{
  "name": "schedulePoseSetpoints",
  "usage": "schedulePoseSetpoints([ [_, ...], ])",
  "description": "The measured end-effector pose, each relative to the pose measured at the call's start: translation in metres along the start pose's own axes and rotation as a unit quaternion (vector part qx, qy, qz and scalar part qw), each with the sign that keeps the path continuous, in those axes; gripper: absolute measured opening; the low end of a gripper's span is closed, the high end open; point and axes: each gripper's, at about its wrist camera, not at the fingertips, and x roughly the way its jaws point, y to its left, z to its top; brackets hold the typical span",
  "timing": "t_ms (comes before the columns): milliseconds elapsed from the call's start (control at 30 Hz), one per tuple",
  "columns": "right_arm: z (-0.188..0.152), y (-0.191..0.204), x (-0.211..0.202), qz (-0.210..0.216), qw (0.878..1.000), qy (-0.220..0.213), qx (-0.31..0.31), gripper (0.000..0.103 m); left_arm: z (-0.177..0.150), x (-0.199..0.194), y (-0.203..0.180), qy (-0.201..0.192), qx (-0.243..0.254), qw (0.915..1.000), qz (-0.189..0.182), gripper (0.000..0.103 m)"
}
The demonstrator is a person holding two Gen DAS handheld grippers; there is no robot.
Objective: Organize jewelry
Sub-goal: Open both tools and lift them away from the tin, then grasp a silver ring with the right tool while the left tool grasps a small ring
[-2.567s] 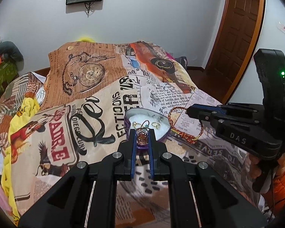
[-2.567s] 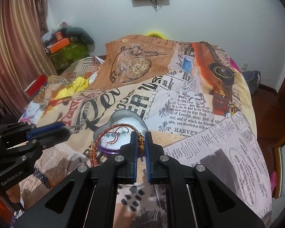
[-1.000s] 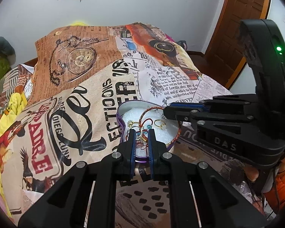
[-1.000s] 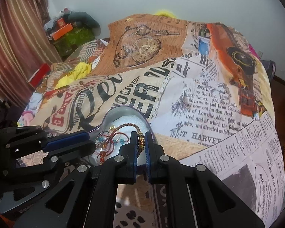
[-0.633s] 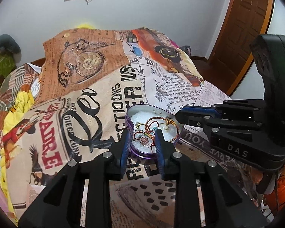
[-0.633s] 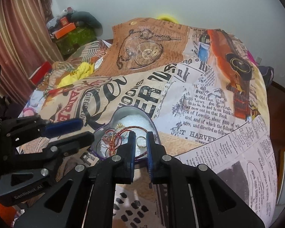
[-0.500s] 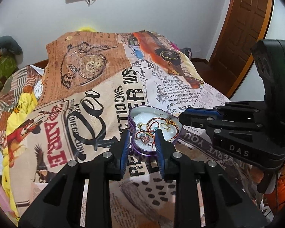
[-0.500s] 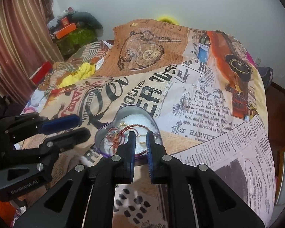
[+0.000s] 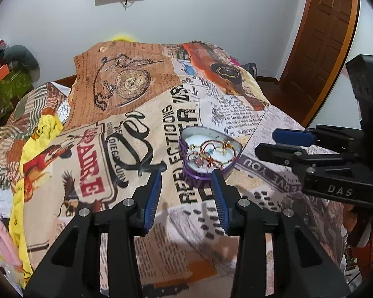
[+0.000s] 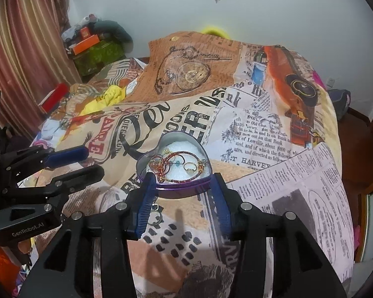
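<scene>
Since the earlier frames, the red-and-gold bracelet (image 10: 180,167) and the small pendant (image 9: 201,160) have gone from my pads into the heart-shaped tin (image 9: 206,173), which sits on the bed (image 9: 126,149). Both grippers have pulled back from it, and their jaws have just been opening. My left gripper (image 9: 186,173) and right gripper (image 10: 181,177) each stand partly open with nothing between the pads. The tin's white padding cradles the pieces, rings included. One ring (image 10: 155,216) lies loose on the cover just below the tin, probably my next pickup.
</scene>
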Motion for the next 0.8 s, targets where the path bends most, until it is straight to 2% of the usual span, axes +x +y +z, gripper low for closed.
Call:
schedulePoseSetpoints([
  [200,-0.011,0.002,-0.003,-0.006,1.0,0.007,0.002,0.042,-0.015,0.001,0.002,0.013,-0.013,0.9998,-0.004,0.04],
  [433,-0.028,0.002,0.002,0.0,1.0,0.026,0.007,0.042,-0.035,0.02,-0.009,0.049,-0.005,0.9988,0.001,0.04],
  [567,-0.036,0.008,0.017,0.03,0.998,0.055,-0.005,0.042,-0.039,0.022,-0.008,0.053,-0.018,0.9984,-0.005,0.04],
  [800,-0.038,0.02,0.047,0.047,0.994,0.09,-0.032,0.042,-0.041,0.025,-0.001,0.06,-0.019,0.998,0.01,0.04],
])
